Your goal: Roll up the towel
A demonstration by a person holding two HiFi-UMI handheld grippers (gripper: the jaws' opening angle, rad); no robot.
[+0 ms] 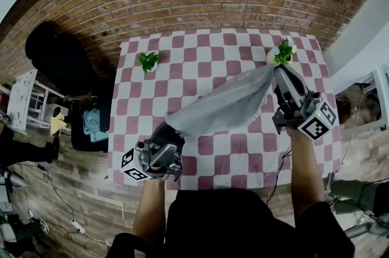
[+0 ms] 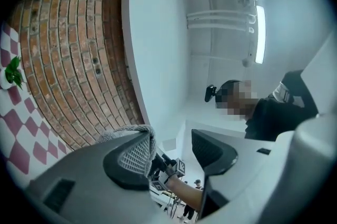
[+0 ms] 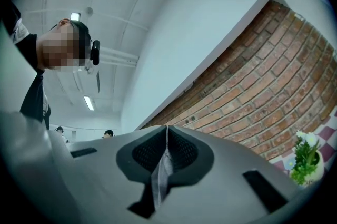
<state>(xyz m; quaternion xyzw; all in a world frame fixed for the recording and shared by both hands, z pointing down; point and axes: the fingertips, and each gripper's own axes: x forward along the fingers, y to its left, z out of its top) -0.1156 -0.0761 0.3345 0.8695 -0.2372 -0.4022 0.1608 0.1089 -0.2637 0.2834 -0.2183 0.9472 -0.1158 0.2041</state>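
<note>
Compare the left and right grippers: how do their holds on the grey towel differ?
The left gripper has its jaws apart, the towel edge only draped over one jaw; the right gripper has its jaws shut on a thin fold. The left gripper is nearer the person, the right gripper farther out. Both carry the same lifted towel.

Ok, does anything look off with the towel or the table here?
One thing: the towel hangs in the air, pinched at one end by the right gripper, but at the left gripper it only drapes over one of the parted fingers. Both potted plants stand upright; nothing spilled.
</note>
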